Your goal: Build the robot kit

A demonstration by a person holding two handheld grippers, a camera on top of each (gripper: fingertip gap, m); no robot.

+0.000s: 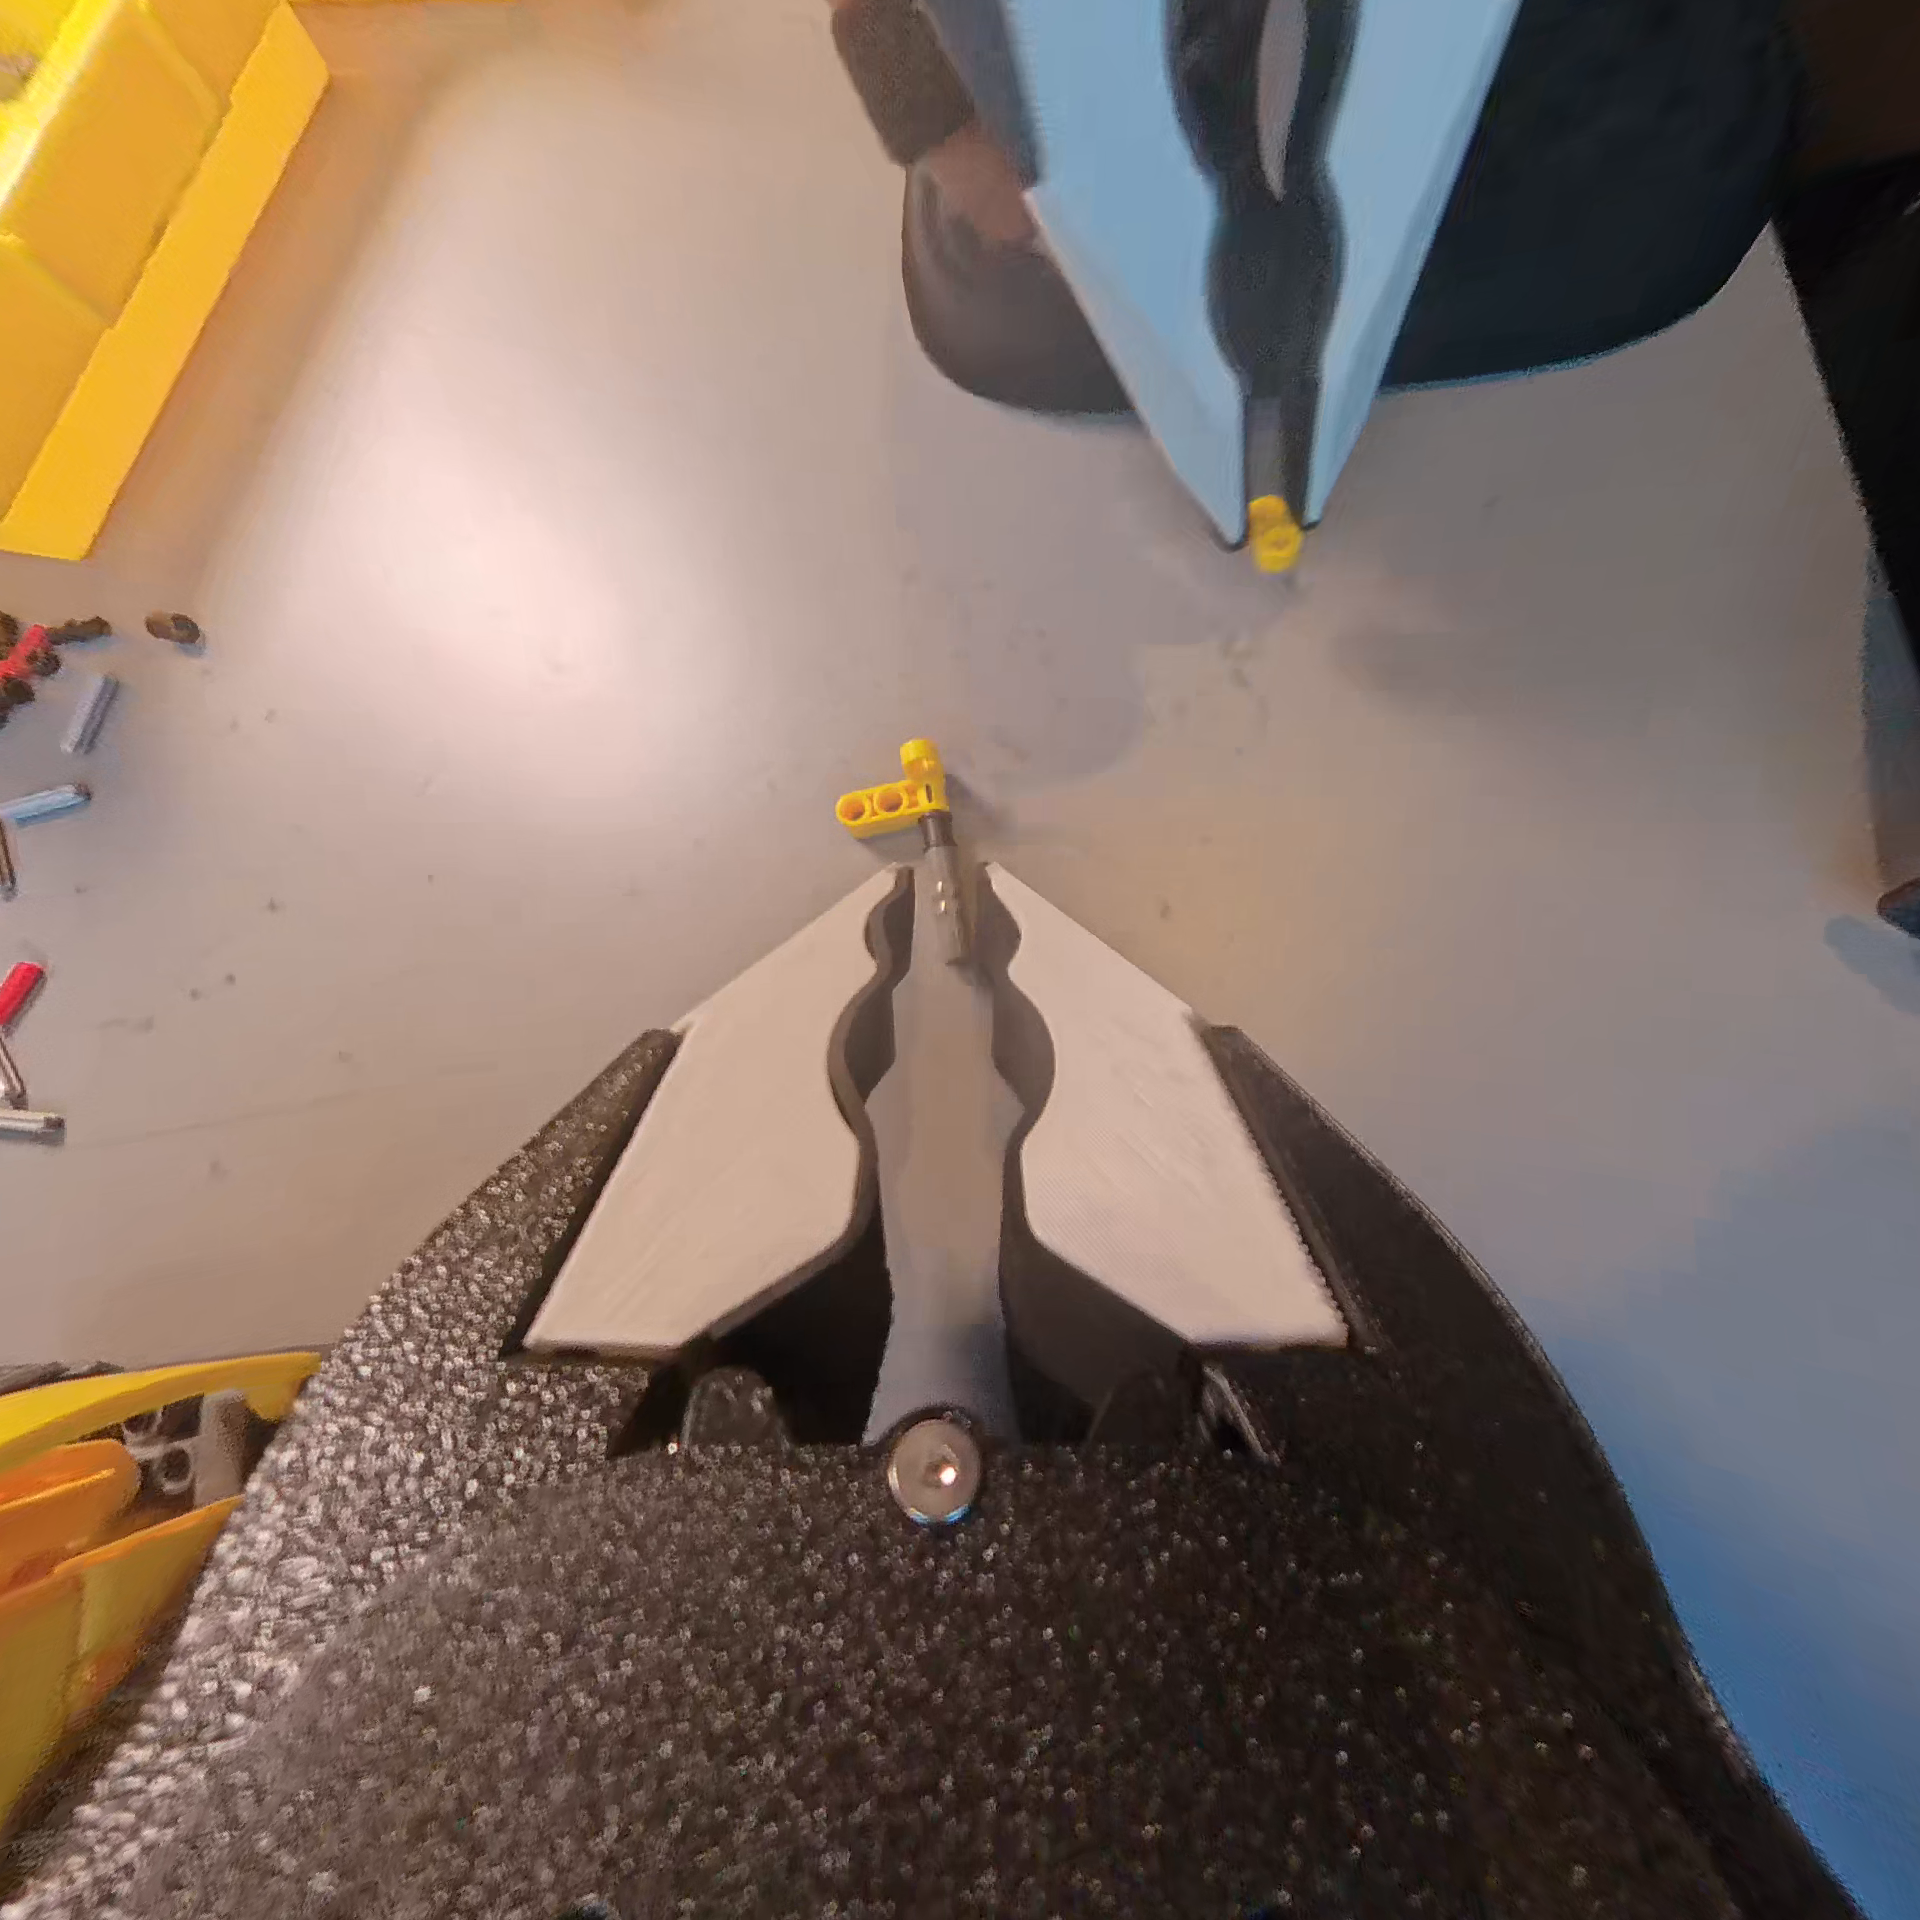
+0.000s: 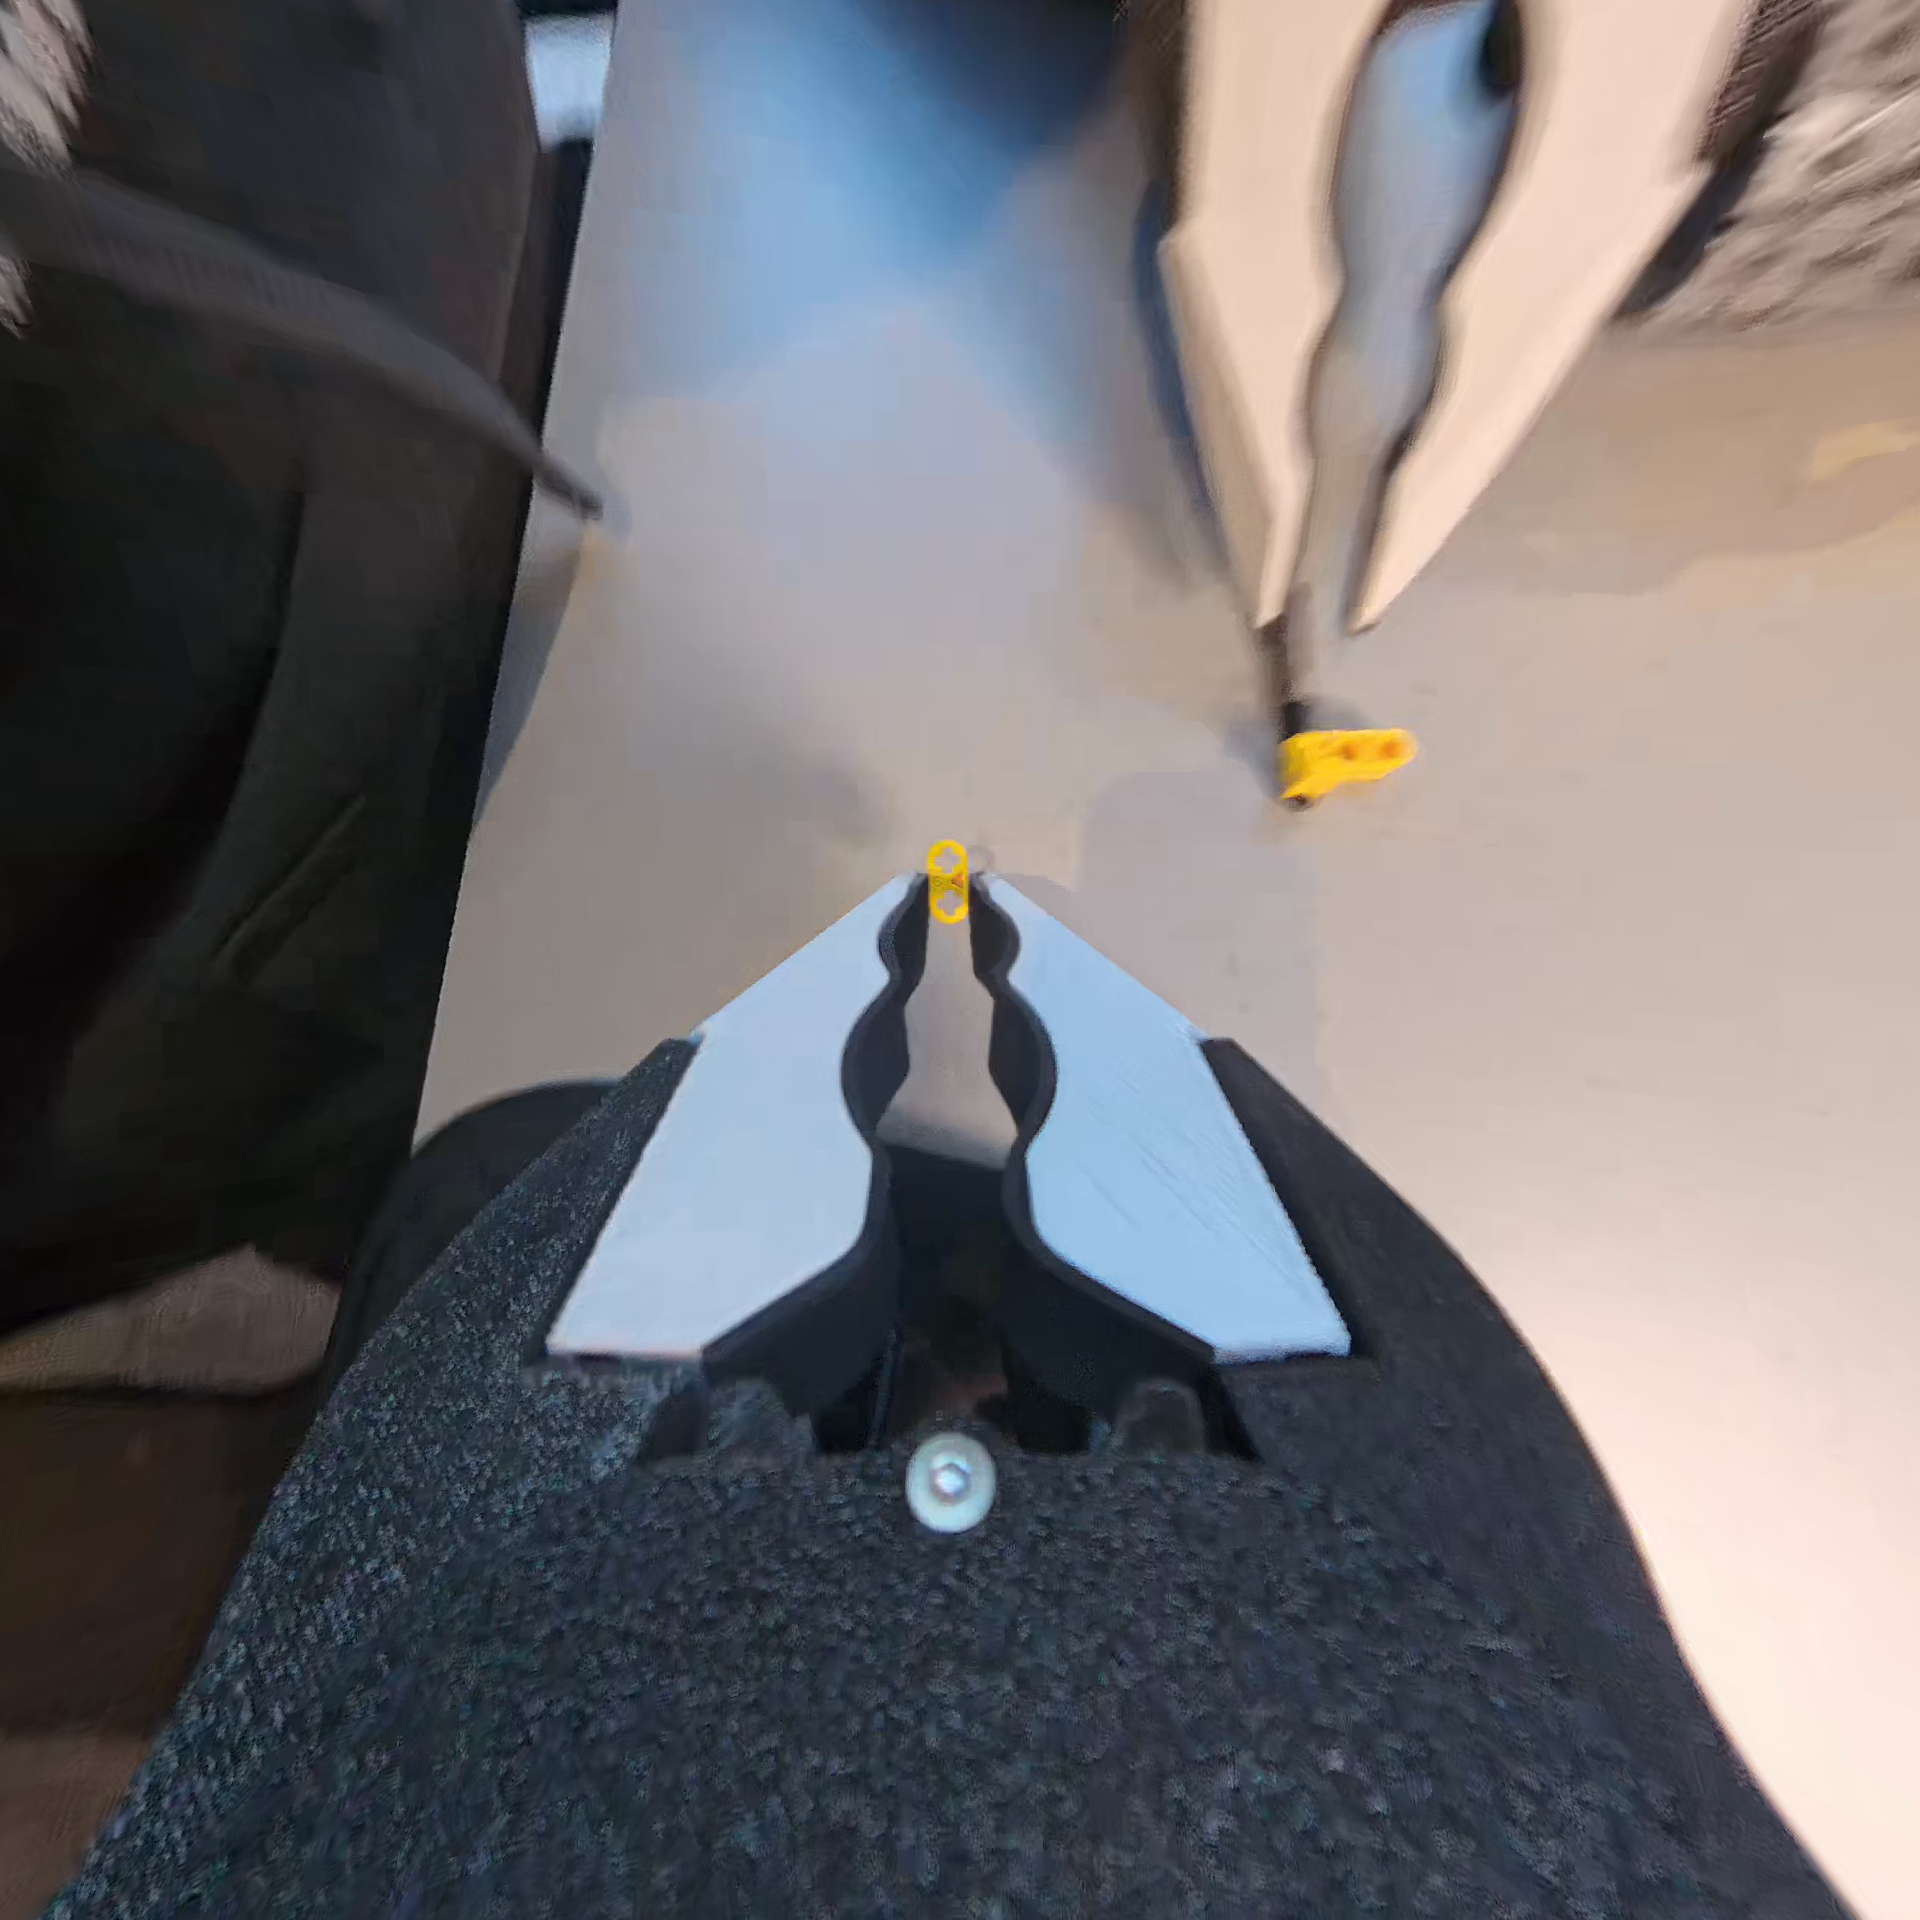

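The left gripper [image 1: 948,871] is clenched on a dark grey axle [image 1: 948,902], whose far end is plugged into a yellow L-shaped beam [image 1: 894,800] carried just above the grey desk [image 1: 540,499]. Farther off, the right gripper [image 2: 948,881] is seen clamped on a small yellow connector [image 2: 947,881]. Loose pins [image 1: 62,727] and a yellow bin [image 1: 114,239] are spotted along the desk's left edge.

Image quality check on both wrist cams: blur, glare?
Left wrist view: own claw and yellow connector sharp, glare patch on the grey table, far claw slightly soft. Right wrist view: far claw motion-smeared, small yellow piece crisp.
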